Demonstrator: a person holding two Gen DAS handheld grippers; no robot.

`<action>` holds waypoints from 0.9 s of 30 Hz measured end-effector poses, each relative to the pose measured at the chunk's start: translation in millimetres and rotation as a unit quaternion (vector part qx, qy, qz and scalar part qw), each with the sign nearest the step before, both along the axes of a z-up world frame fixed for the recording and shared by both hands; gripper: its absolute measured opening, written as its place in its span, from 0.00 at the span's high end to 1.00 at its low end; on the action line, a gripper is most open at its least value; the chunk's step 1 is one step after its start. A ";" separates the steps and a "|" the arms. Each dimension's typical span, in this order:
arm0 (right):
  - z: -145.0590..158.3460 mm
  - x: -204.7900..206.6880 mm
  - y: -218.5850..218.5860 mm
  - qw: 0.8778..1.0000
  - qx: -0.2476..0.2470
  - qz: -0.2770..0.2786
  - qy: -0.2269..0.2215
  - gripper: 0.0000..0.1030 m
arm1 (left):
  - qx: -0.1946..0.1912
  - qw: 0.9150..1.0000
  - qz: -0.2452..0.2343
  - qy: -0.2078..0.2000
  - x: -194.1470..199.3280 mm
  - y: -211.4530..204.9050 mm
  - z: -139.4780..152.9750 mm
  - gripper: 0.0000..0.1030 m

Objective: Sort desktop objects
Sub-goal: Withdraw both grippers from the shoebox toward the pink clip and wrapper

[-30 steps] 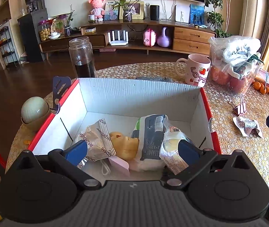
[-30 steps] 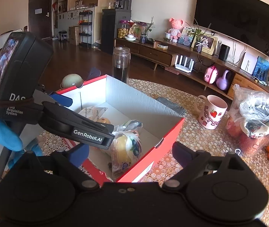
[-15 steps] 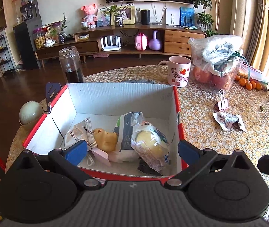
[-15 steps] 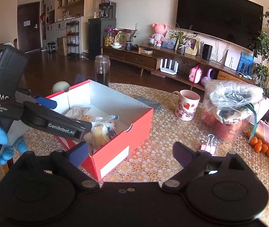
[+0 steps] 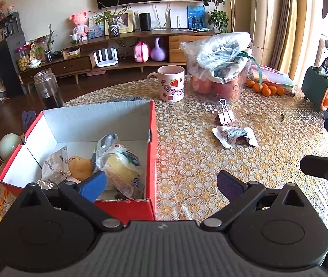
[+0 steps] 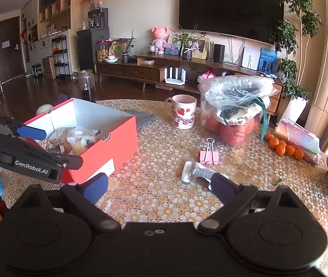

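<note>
Moved: both views are swung away from the red box (image 5: 127, 207) toward the table (image 6: 164, 198) middle.
Done: several packets (image 5: 120, 168) are lodged in the box.
Left: snack wrapper (image 6: 196, 173) and pink binder clip (image 6: 207, 154), mid-table.
Claws: left gripper (image 5: 161, 184) and right gripper (image 6: 159, 184) are spread, nothing held.

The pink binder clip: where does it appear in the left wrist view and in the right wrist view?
Left wrist view: the pink binder clip lies right of centre, on the tablecloth, just behind the small crumpled packet.
Right wrist view: the clip lies near the centre, again just behind the packet.
Shared landmark: the strawberry mug, behind and left of the clip in both.
</note>
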State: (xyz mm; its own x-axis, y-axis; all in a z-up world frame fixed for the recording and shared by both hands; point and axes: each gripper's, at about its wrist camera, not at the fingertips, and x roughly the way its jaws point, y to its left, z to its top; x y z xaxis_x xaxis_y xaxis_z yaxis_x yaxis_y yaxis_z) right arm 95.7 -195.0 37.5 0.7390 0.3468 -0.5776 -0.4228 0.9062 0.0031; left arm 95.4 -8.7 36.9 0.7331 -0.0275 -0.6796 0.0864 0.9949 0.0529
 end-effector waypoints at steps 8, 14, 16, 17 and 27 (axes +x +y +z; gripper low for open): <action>-8.0 2.4 -36.6 0.999 0.010 -0.032 0.003 0.07 | 0.005 1.000 -0.024 -0.005 -2.9 -30.7 -7.1 0.00; -18.7 10.3 -57.0 0.999 0.007 -0.048 0.010 0.07 | -0.002 0.999 -0.036 -0.008 2.2 -46.6 -16.3 0.00; -22.9 14.6 -62.7 0.998 0.007 -0.054 0.011 0.07 | -0.005 0.999 -0.041 -0.006 6.1 -50.4 -21.3 0.00; -24.9 17.1 -65.1 0.998 0.008 -0.056 0.013 0.07 | -0.005 0.999 -0.044 -0.005 8.6 -53.2 -24.1 0.00; -47.5 56.3 -79.5 0.997 0.004 -0.070 0.028 0.07 | -0.006 0.997 -0.074 -0.004 39.7 -78.0 -51.0 0.01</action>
State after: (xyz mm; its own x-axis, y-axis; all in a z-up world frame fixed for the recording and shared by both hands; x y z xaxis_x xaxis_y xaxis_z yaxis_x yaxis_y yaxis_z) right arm 152.0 -274.5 -10.0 0.7469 0.2469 -0.6174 -0.2912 0.9562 0.0301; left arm 135.0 -86.7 -14.2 0.7262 -0.1442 -0.6722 0.2316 0.9719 0.0416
